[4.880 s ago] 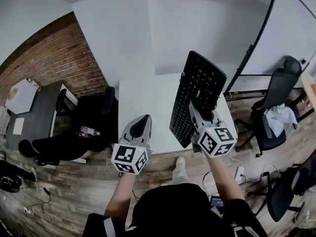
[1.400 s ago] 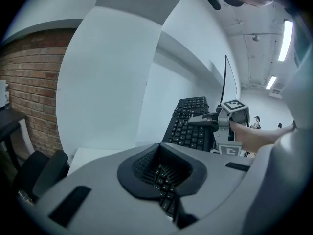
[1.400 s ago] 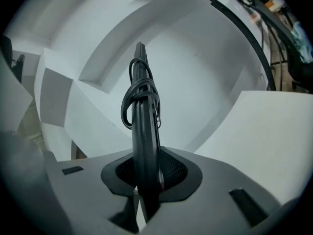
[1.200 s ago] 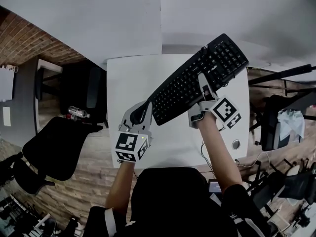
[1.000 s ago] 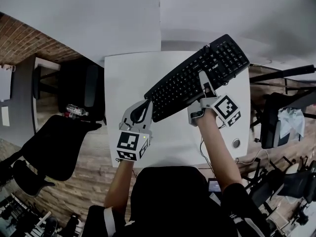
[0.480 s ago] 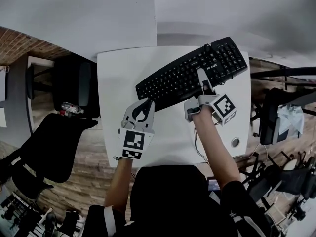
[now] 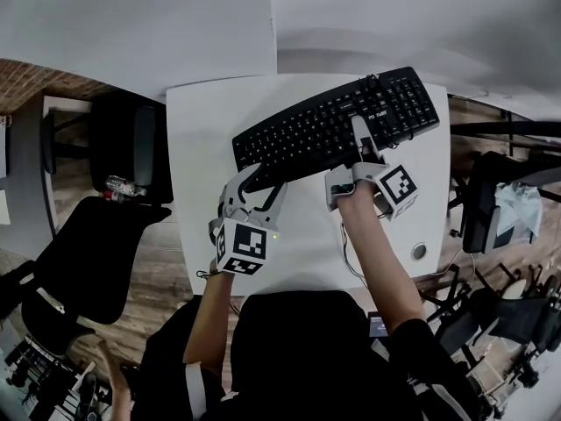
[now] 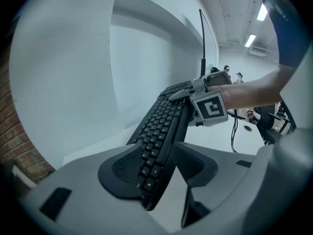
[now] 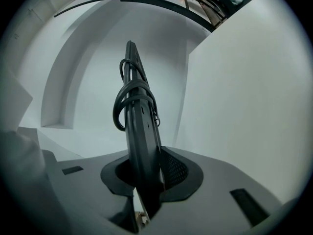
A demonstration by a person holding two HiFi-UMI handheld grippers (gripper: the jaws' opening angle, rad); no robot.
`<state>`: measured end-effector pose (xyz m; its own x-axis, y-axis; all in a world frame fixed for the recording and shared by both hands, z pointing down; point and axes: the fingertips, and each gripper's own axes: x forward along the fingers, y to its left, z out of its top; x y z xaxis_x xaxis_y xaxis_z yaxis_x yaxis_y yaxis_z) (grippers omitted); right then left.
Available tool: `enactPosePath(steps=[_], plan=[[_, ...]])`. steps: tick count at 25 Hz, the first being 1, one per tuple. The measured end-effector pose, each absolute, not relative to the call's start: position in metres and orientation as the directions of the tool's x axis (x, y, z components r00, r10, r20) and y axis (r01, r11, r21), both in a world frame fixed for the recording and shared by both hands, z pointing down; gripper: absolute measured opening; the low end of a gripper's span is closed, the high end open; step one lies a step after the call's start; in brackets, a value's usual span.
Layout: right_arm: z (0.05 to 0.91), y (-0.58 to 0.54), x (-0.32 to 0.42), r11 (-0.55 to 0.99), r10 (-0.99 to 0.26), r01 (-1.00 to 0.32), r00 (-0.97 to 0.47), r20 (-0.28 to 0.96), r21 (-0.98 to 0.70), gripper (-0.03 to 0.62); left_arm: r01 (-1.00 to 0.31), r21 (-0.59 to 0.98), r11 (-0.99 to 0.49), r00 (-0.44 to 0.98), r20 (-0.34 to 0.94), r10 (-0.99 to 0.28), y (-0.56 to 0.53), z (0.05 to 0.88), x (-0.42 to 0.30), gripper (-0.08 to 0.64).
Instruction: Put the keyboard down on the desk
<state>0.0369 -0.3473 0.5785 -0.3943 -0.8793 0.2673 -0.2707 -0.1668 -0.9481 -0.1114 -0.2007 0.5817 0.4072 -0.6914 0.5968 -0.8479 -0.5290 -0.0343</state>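
Desk: white, fills the middle of the head view; I see bare top to the left of and below the keyboard.
Office chair: black, lower left of the head view, off the desk on the wooden floor.
Keyboard: black, lies on a slant over the desk's upper half, left end lower in the frame. I cannot tell whether it touches the top yet.
Left gripper: at the keyboard's left end. Its jaws have just been opening; the keyboard's end stands between the pads, keys against one, the other pad clear of its edge. No squeeze.
Right gripper: clamped on the keyboard's near long edge, right of centre. In my right gripper view both pads press the edge-on body.
Cable: looped in a bundle against the keyboard's back.
Bottle: clear plastic, at the left edge, just above the chair.
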Motion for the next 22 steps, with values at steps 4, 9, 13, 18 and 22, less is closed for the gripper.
enactPosePath(steps=[4, 9, 13, 18, 22], plan=[[0.592, -0.348, 0.036, -0.200, -0.880, -0.245, -0.381, 0.284, -0.949, 0.103, -0.817, -0.067, -0.573, 0.412, 0.628, -0.660, -0.202, 0.597, -0.107, 0.233], [0.603, -0.348, 0.036, -0.233, -0.880, -0.218, -0.367, 0.301, -0.948, 0.103, -0.764, -0.157, -0.625, 0.391, 0.658, -0.644, -0.207, 0.612, -0.101, 0.258], [0.613, -0.348, 0.031, -0.277, -0.872, -0.195, -0.360, 0.332, -0.941, 0.103, -0.695, -0.223, -0.684, 0.388, 0.684, -0.618, -0.205, 0.621, -0.095, 0.281], [0.618, -0.347, 0.031, -0.287, -0.868, -0.178, -0.366, 0.335, -0.941, 0.103, -0.685, -0.308, -0.660, 0.298, 0.708, -0.640, -0.215, 0.629, -0.102, 0.281], [0.624, -0.346, 0.033, -0.291, -0.866, -0.182, -0.367, 0.339, -0.939, 0.101, -0.665, -0.370, -0.649, 0.251, 0.707, -0.661, -0.223, 0.634, -0.108, 0.279]])
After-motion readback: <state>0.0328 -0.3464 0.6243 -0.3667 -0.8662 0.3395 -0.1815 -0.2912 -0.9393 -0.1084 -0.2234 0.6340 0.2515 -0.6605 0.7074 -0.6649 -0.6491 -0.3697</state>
